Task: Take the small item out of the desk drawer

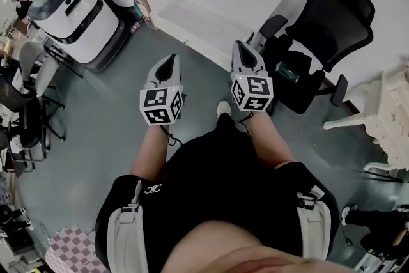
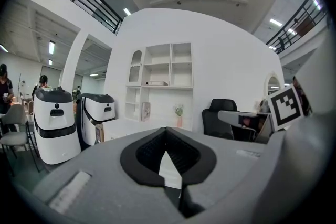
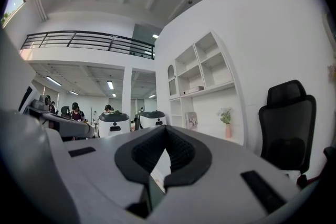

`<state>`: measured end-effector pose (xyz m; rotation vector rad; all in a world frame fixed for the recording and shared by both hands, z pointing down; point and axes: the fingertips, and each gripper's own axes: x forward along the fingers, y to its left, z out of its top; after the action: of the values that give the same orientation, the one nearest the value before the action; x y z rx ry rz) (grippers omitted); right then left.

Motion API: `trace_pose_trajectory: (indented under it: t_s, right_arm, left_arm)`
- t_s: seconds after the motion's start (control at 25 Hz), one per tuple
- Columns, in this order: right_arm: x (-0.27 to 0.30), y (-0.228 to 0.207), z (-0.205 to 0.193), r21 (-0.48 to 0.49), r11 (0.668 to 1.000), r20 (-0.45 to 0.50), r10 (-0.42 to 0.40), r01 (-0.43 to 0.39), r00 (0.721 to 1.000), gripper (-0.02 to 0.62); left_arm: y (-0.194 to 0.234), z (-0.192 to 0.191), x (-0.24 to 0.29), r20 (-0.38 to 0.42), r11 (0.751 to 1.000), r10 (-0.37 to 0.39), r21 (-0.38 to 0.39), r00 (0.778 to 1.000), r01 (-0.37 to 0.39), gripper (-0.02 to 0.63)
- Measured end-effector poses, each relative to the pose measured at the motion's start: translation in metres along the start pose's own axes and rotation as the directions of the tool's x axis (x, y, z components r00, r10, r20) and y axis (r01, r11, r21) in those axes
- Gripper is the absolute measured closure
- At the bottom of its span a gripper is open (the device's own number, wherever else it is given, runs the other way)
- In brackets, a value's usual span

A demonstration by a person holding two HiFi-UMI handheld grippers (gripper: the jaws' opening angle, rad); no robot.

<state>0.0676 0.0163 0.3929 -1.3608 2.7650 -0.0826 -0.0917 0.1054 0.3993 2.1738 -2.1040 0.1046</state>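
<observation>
Left gripper [image 1: 170,62] and right gripper [image 1: 242,48] are held side by side at frame centre, each with jaws pressed together and nothing pinched. Beyond them, at upper centre, a white desk [image 1: 192,6] is seen; its drawer and the small item cannot be made out. A black chair [image 1: 332,22] stands at upper right.
</observation>
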Motion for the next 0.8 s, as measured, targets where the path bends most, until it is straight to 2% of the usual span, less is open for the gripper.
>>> trace_pose_trajectory:
  t_s: [0.8]
  right_arm:
    - [0.225, -0.116, -0.006, 0.036, 0.993, -0.092, 0.114, -0.111, 0.989, 0.598]
  left_arm:
    - [0.04, 0.035, 0.238, -0.093, 0.995, 0.098, -0.013, 0.991, -0.099, 0.591]
